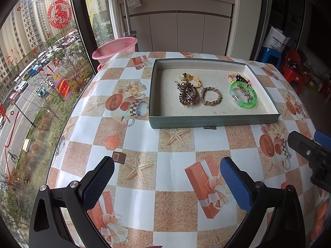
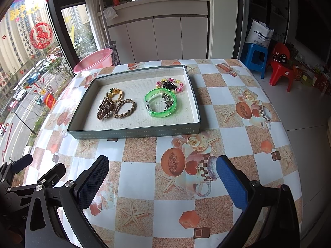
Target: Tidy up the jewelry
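Note:
A shallow grey-green tray point(image 1: 215, 122) point(image 2: 134, 133) stands on the patterned table. Inside lie a brown spiral hair tie point(image 1: 187, 96) point(image 2: 104, 109), a braided tan bracelet point(image 1: 211, 95) point(image 2: 125, 108), a yellow cord charm point(image 1: 191, 79) point(image 2: 115, 93), a green clear bangle point(image 1: 244, 95) point(image 2: 161, 103) with a silver chain inside it, and a pastel bead bracelet point(image 1: 238, 78) point(image 2: 169, 84) with a dark clip. My left gripper point(image 1: 166, 177) is open and empty, well in front of the tray. My right gripper point(image 2: 162, 177) is open and empty, also in front of it.
A pink basin point(image 1: 114, 48) point(image 2: 94, 61) sits beyond the table's far left edge by the window. White cabinets point(image 2: 157, 39) stand behind. A blue stool point(image 2: 255, 59) and red chair point(image 2: 282, 68) are on the floor at right. The right gripper's tip point(image 1: 310, 150) shows at the left view's edge.

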A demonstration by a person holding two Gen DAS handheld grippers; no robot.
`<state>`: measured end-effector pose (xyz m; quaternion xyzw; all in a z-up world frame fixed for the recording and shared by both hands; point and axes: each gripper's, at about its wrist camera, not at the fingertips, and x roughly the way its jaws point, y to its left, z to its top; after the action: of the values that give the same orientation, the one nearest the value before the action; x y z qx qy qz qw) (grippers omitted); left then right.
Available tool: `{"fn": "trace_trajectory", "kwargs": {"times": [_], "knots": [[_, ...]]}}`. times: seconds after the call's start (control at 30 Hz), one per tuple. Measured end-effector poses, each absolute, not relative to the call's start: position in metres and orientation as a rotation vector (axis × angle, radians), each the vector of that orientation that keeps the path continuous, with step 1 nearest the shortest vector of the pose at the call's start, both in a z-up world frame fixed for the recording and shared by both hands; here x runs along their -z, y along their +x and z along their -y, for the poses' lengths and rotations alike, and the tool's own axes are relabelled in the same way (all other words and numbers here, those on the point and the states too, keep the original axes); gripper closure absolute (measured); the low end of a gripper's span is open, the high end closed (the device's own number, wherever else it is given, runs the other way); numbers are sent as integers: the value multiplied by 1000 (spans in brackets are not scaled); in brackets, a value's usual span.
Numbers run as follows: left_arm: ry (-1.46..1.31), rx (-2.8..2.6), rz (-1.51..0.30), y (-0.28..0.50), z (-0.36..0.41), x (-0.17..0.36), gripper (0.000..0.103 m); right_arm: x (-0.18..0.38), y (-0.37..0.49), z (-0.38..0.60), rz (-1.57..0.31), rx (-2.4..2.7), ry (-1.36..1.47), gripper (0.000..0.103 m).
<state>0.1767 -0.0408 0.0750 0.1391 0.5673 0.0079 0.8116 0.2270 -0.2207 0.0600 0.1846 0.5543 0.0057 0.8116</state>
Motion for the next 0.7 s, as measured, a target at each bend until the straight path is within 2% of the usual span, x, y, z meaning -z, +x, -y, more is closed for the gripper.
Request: {"fn": "trace_trajectory", "kwargs": {"times": [0.7], "knots": [[286,-12,-1189,177,41,-76,0,-59,226,219,-1188,-13,395,0]]}}
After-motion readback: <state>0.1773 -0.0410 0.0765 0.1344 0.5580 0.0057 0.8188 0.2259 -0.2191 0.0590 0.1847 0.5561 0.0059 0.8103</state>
